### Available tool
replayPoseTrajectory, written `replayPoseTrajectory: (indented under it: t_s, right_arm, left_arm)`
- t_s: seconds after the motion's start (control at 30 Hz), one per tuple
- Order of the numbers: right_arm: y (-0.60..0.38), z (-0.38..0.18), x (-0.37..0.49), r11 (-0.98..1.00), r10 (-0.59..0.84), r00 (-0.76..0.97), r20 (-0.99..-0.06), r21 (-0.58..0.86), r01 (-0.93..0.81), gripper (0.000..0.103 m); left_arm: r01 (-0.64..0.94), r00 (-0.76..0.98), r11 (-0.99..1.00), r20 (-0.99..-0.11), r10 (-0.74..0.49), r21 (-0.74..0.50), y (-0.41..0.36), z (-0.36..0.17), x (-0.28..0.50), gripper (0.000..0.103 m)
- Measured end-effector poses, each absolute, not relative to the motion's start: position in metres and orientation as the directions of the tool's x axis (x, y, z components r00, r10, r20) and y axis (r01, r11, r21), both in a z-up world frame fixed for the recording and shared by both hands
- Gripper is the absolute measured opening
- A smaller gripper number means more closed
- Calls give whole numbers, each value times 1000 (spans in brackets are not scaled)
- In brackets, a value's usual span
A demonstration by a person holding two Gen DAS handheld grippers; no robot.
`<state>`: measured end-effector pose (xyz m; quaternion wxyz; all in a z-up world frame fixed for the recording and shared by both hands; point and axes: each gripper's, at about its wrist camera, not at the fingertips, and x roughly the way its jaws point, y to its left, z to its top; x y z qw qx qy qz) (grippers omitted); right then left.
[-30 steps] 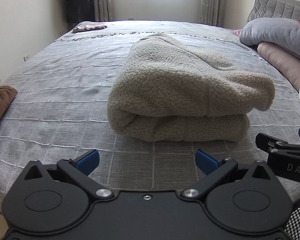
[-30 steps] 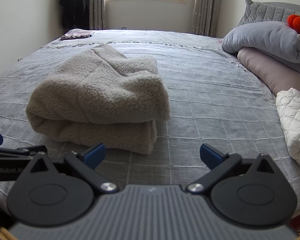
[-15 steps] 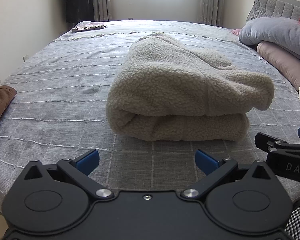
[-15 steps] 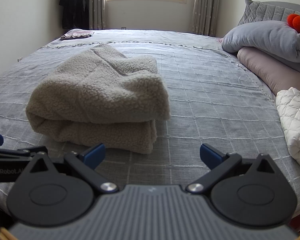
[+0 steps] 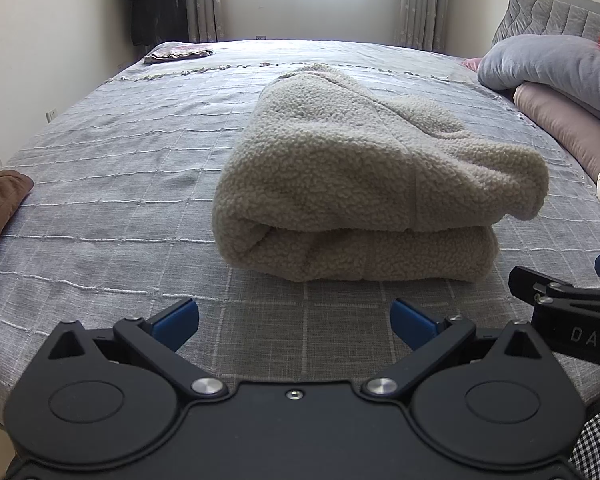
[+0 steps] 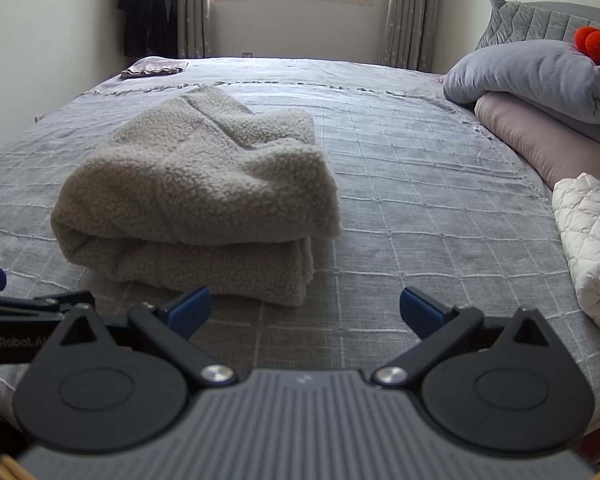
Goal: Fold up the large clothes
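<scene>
A cream fleece garment (image 5: 356,184) lies folded in a thick bundle on the grey checked bedspread (image 5: 120,168). In the right wrist view the same garment (image 6: 204,200) sits left of centre. My left gripper (image 5: 294,318) is open, held back from the bundle's near edge with nothing between its blue pads. My right gripper (image 6: 305,308) is open too, just short of the bundle's right corner, and holds nothing. Each gripper's black body shows at the other view's side edge.
Grey and pink pillows (image 6: 540,92) are stacked at the right, with a white quilted item (image 6: 588,240) below them. A brown garment (image 5: 0,208) lies at the bed's left edge. A small folded cloth (image 5: 178,52) sits at the far corner under the window.
Both grippers have barely shifted. The folded garment lies as it did.
</scene>
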<state>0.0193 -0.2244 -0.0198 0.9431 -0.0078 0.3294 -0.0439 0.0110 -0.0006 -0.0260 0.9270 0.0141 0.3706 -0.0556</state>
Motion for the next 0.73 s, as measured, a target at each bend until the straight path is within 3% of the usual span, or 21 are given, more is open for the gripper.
replayPoseTrajectory:
  t_s: [0.73]
  right_arm:
    - [-225,-30,24,996,-81,767,-637,-33,78,103]
  left_arm:
    - [97,705,995,-703,-93,-35,7,-36,17,103]
